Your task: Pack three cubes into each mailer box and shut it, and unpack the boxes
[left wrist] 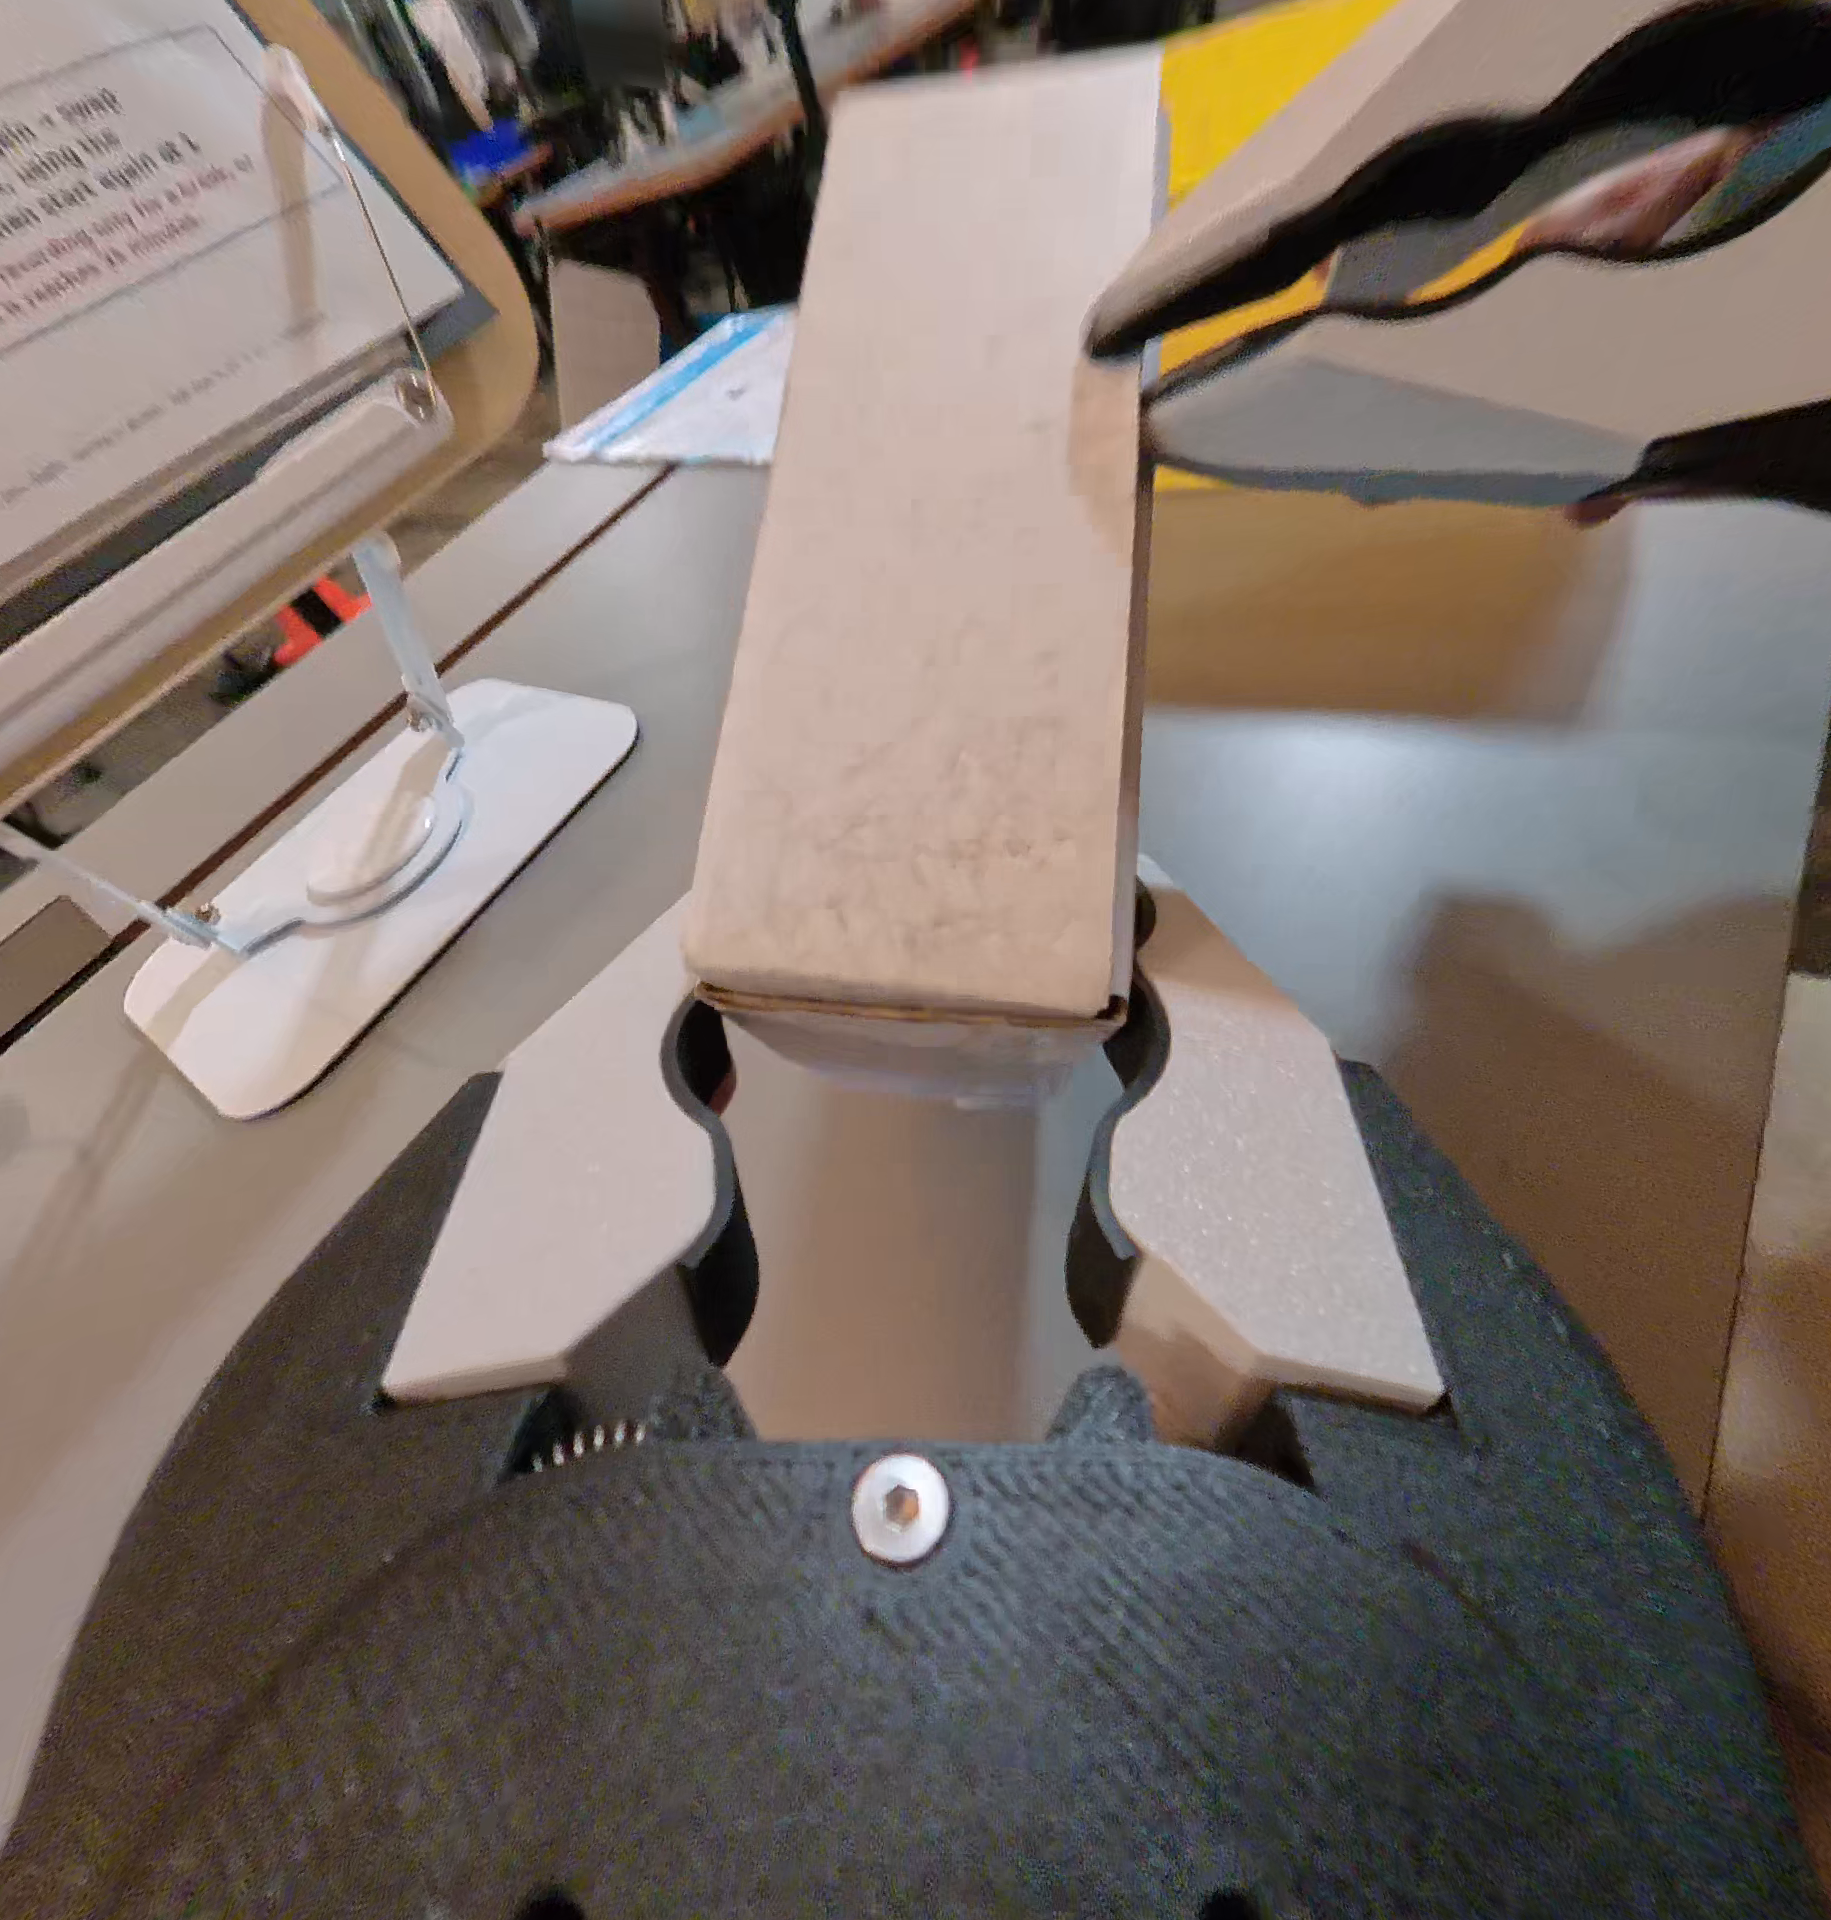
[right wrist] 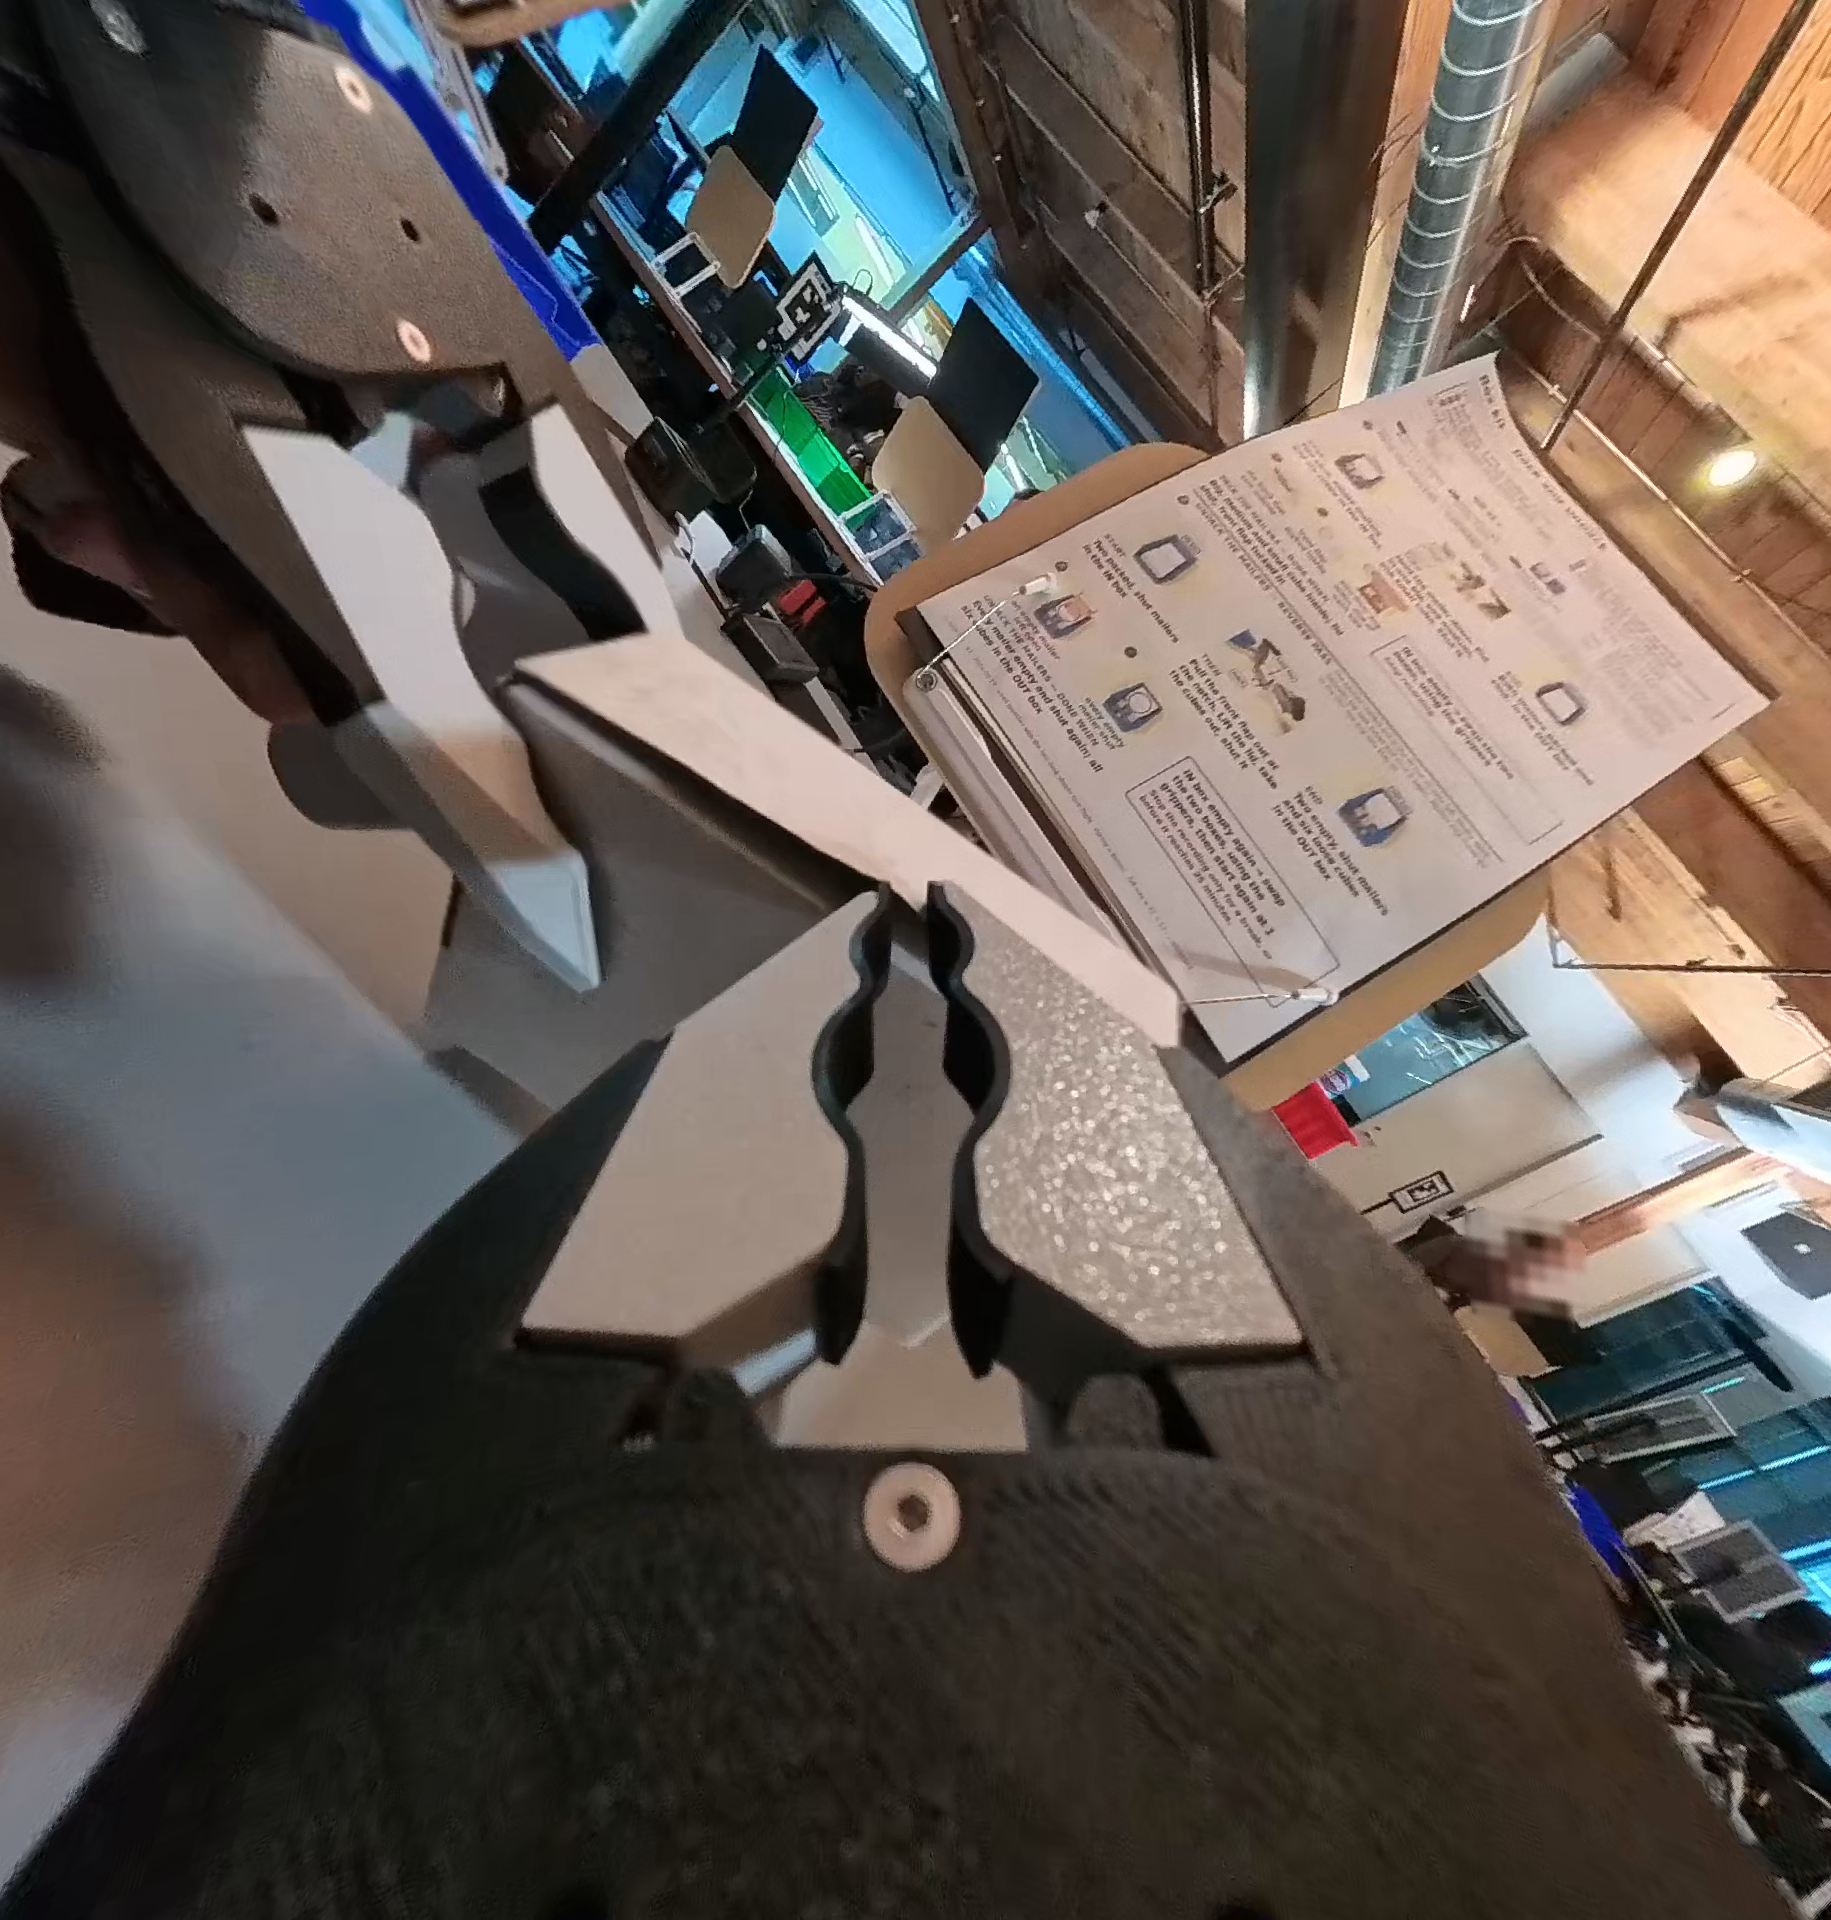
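Mailer box [left wrist: 932,623] is lifted off the table [left wrist: 578,582] and carried between both tools; we see no cubes in either view, and whether any lie inside we cannot tell. In the left wrist view the left gripper [left wrist: 916,1023] has its jaws clenched across the near end of the box, one finger on each side wall; the narrow cardboard face runs away from the camera toward the far side. At the far right of that view the right gripper [left wrist: 1129,348] comes in from the right and pinches a thin edge at the box's upper right corner. The right wrist view confirms this: the right gripper's jaws stand nearly closed on a thin cardboard panel [right wrist: 838,821], which we judge to be the box's lid or front flap; the box body sits dark beneath it.

An instruction sheet [right wrist: 1337,707] on a stand [left wrist: 391,883] occupies the left of the table, well apart from the box; a yellow object [left wrist: 1233,114] shows behind the box.

We judge the step in hand to be working the flap, either tucking it to shut the box or drawing it out to open it; the frames do not settle which. The next move calls for the left tool to keep the body steady while the right swings the panel about its fold without creasing it.
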### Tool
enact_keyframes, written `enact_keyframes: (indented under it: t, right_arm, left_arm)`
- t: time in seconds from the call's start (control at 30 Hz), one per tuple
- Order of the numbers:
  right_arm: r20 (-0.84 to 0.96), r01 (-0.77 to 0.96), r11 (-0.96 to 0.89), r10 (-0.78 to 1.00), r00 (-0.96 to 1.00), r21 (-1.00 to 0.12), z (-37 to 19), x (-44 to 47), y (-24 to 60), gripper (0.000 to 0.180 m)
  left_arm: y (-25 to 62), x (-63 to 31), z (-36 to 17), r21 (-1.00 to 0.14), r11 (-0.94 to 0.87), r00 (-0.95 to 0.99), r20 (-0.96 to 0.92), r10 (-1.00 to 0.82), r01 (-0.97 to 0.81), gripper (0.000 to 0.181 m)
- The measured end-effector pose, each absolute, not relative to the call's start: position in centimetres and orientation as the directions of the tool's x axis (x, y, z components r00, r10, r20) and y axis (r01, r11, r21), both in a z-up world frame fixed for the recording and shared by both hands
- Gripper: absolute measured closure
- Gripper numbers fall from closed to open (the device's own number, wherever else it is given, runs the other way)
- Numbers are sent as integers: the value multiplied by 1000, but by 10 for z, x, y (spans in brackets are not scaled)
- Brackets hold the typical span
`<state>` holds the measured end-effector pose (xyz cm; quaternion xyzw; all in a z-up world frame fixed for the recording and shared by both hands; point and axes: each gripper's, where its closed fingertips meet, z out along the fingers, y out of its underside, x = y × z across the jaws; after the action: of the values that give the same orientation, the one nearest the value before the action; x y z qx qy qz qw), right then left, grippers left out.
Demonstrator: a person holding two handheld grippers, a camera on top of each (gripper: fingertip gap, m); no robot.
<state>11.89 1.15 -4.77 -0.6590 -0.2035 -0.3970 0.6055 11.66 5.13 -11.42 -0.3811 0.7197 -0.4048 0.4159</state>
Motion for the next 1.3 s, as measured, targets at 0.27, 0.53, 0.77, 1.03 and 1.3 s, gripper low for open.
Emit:
enact_keyframes:
  t: [0.27, 0.53, 0.77, 1.03, 1.3]
  right_arm:
    - [885, 839, -281, -156, 439, -466, -67, 129, 10, 176]
    - [942, 890, -311, -83, 325, -334, -74, 120, 13, 171]
    - [989, 935, -324, -61, 131, -144, -74, 114, 13, 176]
    - [990, 942, -306, -71, 124, -140, -74, 113, 11, 180]
    - [947, 910, -270, -151, 283, -315, -60, 112, 10, 180]
  left_arm:
    - [45, 116, -106, -934, 319, -386, -237, -891, -161, 108]
    - [45, 115, -114, -908, 355, -387, -253, -887, -221, 108]
    - [42, 112, -112, -905, 362, -408, -251, -878, -223, 108]
    - [35, 111, -115, -900, 357, -421, -231, -877, -251, 108]
    - [32, 110, -119, -889, 351, -429, -205, -880, -295, 108]
